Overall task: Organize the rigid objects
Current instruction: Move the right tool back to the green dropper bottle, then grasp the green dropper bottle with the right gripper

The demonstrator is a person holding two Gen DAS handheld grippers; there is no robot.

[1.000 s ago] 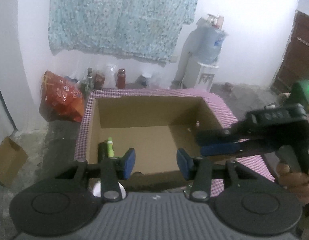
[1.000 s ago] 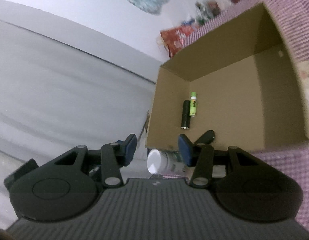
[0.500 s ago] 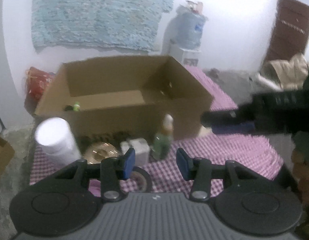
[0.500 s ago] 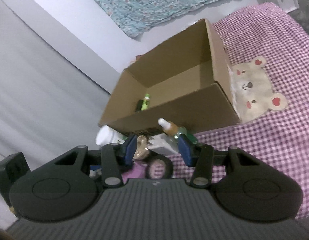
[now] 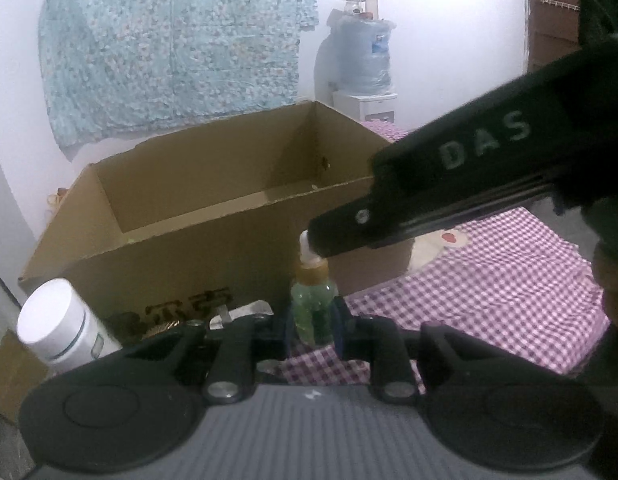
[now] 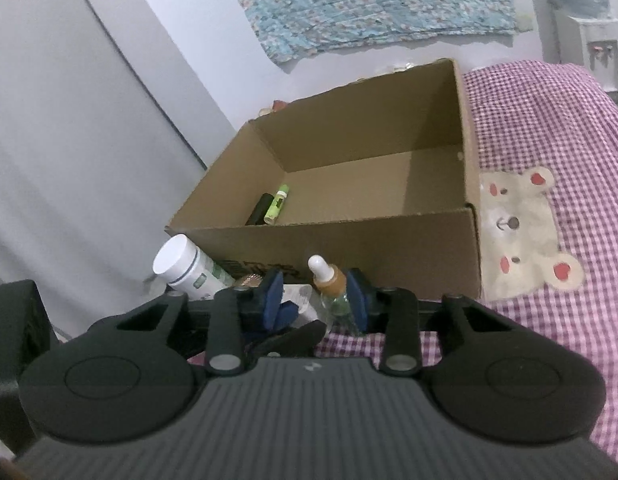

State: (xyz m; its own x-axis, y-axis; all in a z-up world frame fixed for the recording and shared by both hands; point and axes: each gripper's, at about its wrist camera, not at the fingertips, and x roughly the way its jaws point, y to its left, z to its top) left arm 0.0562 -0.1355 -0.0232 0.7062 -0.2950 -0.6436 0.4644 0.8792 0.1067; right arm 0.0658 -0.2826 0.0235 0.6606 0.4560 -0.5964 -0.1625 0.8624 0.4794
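Observation:
A dropper bottle (image 5: pixel 312 304) with a clear green body, amber collar and white tip stands on the checked cloth in front of an open cardboard box (image 5: pixel 197 248). My left gripper (image 5: pixel 312 327) has its blue pads on either side of the bottle's body, apparently shut on it. My right gripper (image 6: pixel 315 298) is open; the same bottle (image 6: pixel 329 280) sits near its right pad. The right gripper's body (image 5: pixel 469 184) crosses above the bottle's tip in the left wrist view. Inside the box lie a black tube (image 6: pixel 259 209) and a green tube (image 6: pixel 277 204).
A white-capped jar (image 6: pixel 185 266) leans at the box's left front corner, also in the left wrist view (image 5: pixel 59 328). A small white box (image 6: pixel 299 300) and a gold item (image 6: pixel 249 280) sit behind the pads. A bear patch (image 6: pixel 525 236) lies right on the checked cloth (image 6: pixel 549 120).
Both grippers dropped from above the box to its front side. The left gripper came down around the dropper bottle and its pads narrowed onto it. The right gripper moved in close over the bottle.

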